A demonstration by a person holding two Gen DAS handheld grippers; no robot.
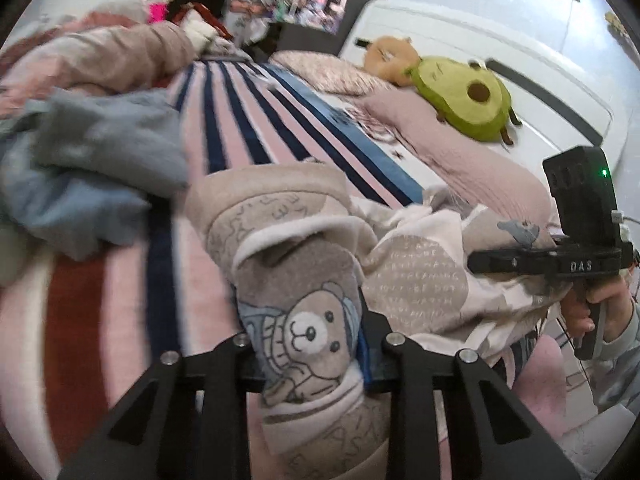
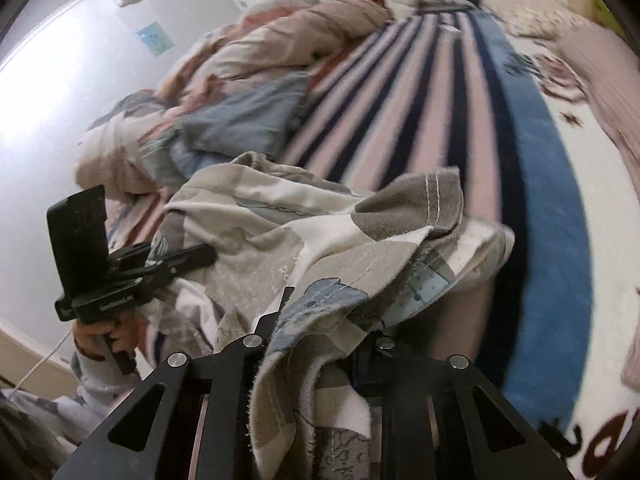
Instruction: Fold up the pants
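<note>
Pants (image 1: 304, 280) bunched at the near edge of the striped bed (image 1: 256, 128) — no fold made yet, full fold left. Left gripper (image 1: 308, 344) and right gripper (image 2: 320, 332) each clamp a fabric edge — likely lifting to spread.

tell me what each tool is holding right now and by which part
Both tools hold the patchwork pants. The left tool is shut on a bunched fold at the bear print; the right tool is shut on a gathered edge by the blue patch.
</note>
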